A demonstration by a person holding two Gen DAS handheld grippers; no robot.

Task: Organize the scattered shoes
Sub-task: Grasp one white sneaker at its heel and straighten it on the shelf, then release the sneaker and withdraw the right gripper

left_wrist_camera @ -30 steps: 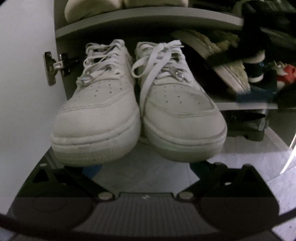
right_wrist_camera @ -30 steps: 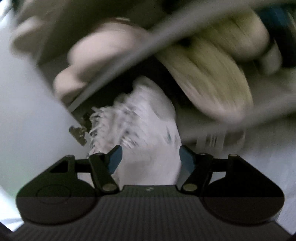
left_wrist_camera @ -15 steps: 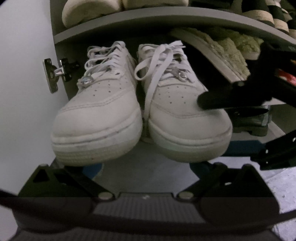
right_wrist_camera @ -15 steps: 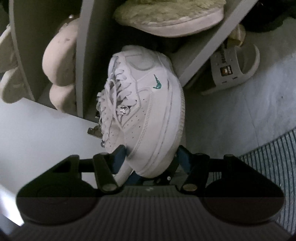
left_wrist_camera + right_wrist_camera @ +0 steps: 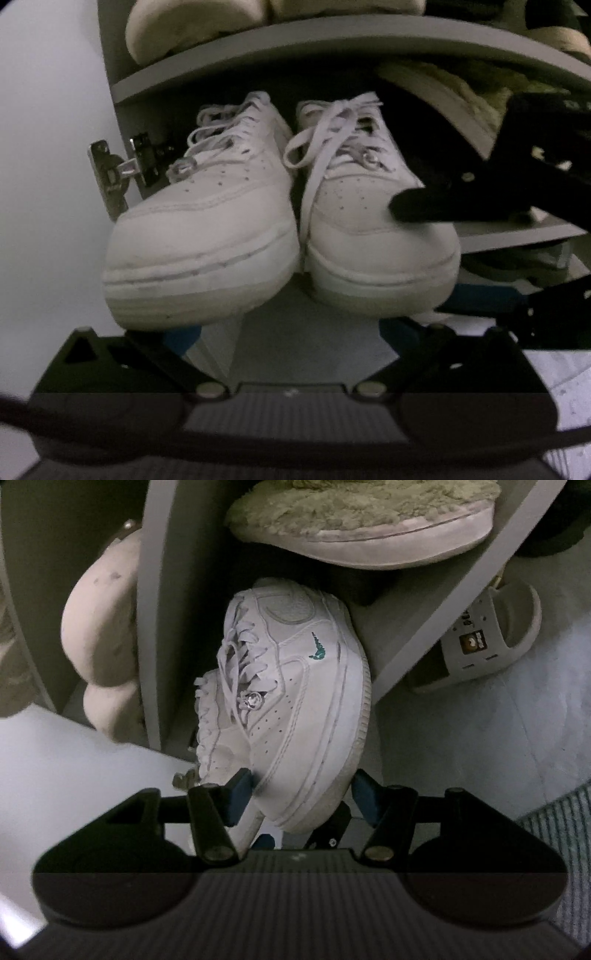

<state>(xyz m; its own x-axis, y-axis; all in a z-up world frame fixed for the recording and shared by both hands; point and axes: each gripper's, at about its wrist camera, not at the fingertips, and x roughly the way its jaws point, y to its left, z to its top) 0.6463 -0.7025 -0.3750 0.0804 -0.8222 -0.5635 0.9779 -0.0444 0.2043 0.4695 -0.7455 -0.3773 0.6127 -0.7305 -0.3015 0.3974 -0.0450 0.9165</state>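
Two white sneakers stand side by side on a grey cabinet shelf, toes toward me: the left sneaker and the right sneaker. My left gripper is open, low in front of their toes, touching neither. My right gripper is rolled sideways, its blue pads around the toe of the right sneaker, top and sole; contact is unclear. One black finger of the right gripper lies over that toe in the left wrist view.
A grey shelf board runs close above the sneakers, with beige puffy shoes on it. A fuzzy green slipper sits beside them. A white slide sandal lies on the floor. A metal door hinge is at the left. A striped mat is nearby.
My right gripper has swung in and come around the toe of the right sneaker, nearer than half a second ago. My left gripper has edged slightly closer. The sneakers have not moved.
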